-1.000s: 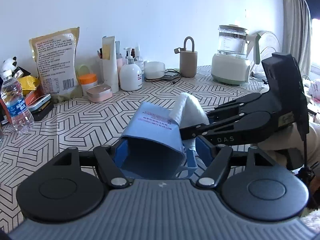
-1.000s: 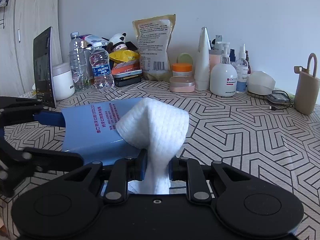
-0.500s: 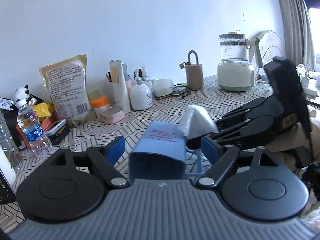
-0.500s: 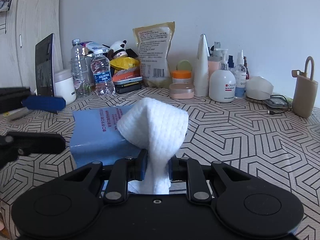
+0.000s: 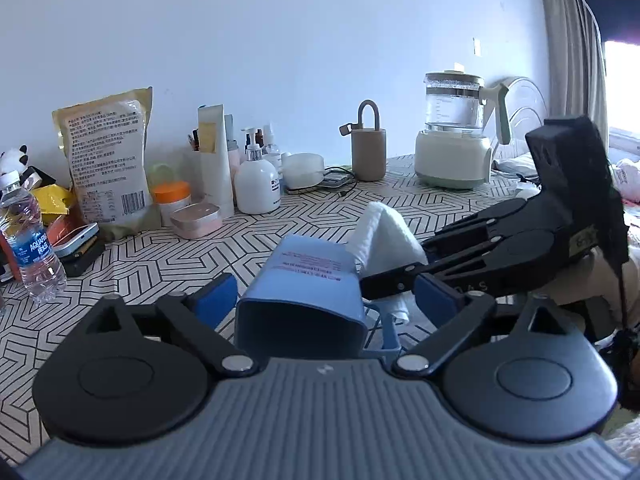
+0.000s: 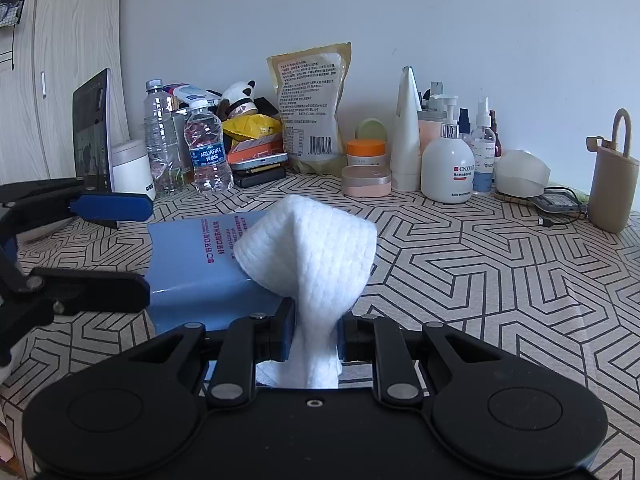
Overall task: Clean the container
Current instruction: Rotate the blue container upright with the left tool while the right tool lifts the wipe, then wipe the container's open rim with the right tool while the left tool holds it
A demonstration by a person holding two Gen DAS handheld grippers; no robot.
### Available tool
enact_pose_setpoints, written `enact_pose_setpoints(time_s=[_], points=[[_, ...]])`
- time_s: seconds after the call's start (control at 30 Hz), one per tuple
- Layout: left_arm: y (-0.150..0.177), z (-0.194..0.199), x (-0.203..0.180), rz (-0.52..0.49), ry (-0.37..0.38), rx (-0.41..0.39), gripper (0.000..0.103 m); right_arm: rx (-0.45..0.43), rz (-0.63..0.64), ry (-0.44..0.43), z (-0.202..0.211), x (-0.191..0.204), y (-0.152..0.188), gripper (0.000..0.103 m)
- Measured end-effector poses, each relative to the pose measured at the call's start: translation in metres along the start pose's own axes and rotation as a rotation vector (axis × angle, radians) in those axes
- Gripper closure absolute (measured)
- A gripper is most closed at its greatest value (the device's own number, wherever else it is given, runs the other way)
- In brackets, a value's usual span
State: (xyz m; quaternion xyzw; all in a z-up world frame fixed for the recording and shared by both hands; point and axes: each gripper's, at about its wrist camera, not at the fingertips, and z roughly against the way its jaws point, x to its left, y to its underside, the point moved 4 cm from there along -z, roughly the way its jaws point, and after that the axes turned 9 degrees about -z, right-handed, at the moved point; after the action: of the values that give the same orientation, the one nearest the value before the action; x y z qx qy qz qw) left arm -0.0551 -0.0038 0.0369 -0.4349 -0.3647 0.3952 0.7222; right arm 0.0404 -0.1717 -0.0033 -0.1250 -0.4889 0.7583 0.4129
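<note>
Two tongs in play, both working around the blue container. I see the blue container (image 5: 308, 280) lying on its side on the table (image 5: 168, 264), open mouth toward my left camera, red print on its upper face. My left tongs (image 5: 326, 300) are spread apart, blue pads on either side of the container with a gap showing at each pad, so no grip there. From the right camera, the left tongs (image 6: 108, 248) come in at the container's left end, one blue pad above it and one dark arm alongside.

My right tongs (image 6: 310, 332) are clamped together on a white cloth (image 6: 308, 256); the cloth bunches up out of the pads and rests against the container's right-hand end, covering part of the print. In the left camera the cloth (image 5: 384, 236) sits at the container's far right corner, with the right tongs (image 5: 376, 280) reaching in from that side.

Behind the container along the wall: snack bag (image 6: 312, 108), water bottle (image 6: 208, 152), orange-lid jar (image 6: 366, 152), pink case (image 6: 366, 180), pump bottle (image 6: 448, 168), beige bottle (image 6: 612, 188). Kettle (image 5: 456, 140) stands well right of the container, near the curtain (image 5: 568, 40). Tablet (image 6: 94, 136) stands to the container's left.
</note>
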Motion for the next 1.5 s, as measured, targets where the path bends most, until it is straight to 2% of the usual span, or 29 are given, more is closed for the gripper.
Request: enact_pose_setpoints(time_s=[0.13,0.33,0.4,0.53,0.6,0.67,0.83,1.0,1.1,1.17,1.3,1.37,1.5], points=[[0.004,-0.007,-0.008,-0.065,-0.012,-0.003,0.001,0.002,-0.005,-0.006,0.0,-0.001,0.0,0.081],[0.01,-0.023,-0.011,-0.102,-0.061,0.031,0.002,0.032,-0.016,-0.058,-0.001,-0.002,-0.002,0.081],[0.01,-0.025,-0.007,-0.091,-0.069,0.038,0.007,0.051,-0.004,-0.081,-0.001,0.0,-0.005,0.079],[0.012,-0.032,0.006,-0.006,-0.029,0.068,0.03,0.058,0.042,-0.099,0.004,0.006,-0.018,0.079],[0.015,-0.036,0.015,0.069,0.014,0.074,0.03,0.059,0.057,-0.122,0.008,0.009,-0.025,0.079],[0.017,-0.038,0.018,0.102,0.038,0.072,0.03,0.064,0.068,-0.143,0.01,0.012,-0.031,0.079],[0.016,-0.039,0.009,0.06,0.024,0.077,0.03,0.076,0.076,-0.196,0.012,0.023,-0.036,0.079],[0.019,-0.042,0.017,0.117,0.06,0.085,0.029,0.079,0.082,-0.224,0.009,0.036,-0.034,0.077],[0.018,-0.042,0.015,0.11,0.059,0.088,0.029,0.082,0.102,-0.201,0.009,0.04,-0.036,0.063],[0.018,-0.043,0.014,0.103,0.056,0.091,0.029,0.081,0.115,-0.185,0.01,0.042,-0.036,0.049],[0.019,-0.046,0.018,0.129,0.072,0.102,0.028,0.067,0.137,-0.155,0.016,0.044,-0.036,0.039],[0.02,-0.046,0.02,0.145,0.079,0.104,0.027,0.053,0.138,-0.149,0.02,0.045,-0.037,0.031],[0.02,-0.046,0.019,0.138,0.076,0.106,0.027,0.025,0.123,-0.152,0.025,0.042,-0.04,0.031]])
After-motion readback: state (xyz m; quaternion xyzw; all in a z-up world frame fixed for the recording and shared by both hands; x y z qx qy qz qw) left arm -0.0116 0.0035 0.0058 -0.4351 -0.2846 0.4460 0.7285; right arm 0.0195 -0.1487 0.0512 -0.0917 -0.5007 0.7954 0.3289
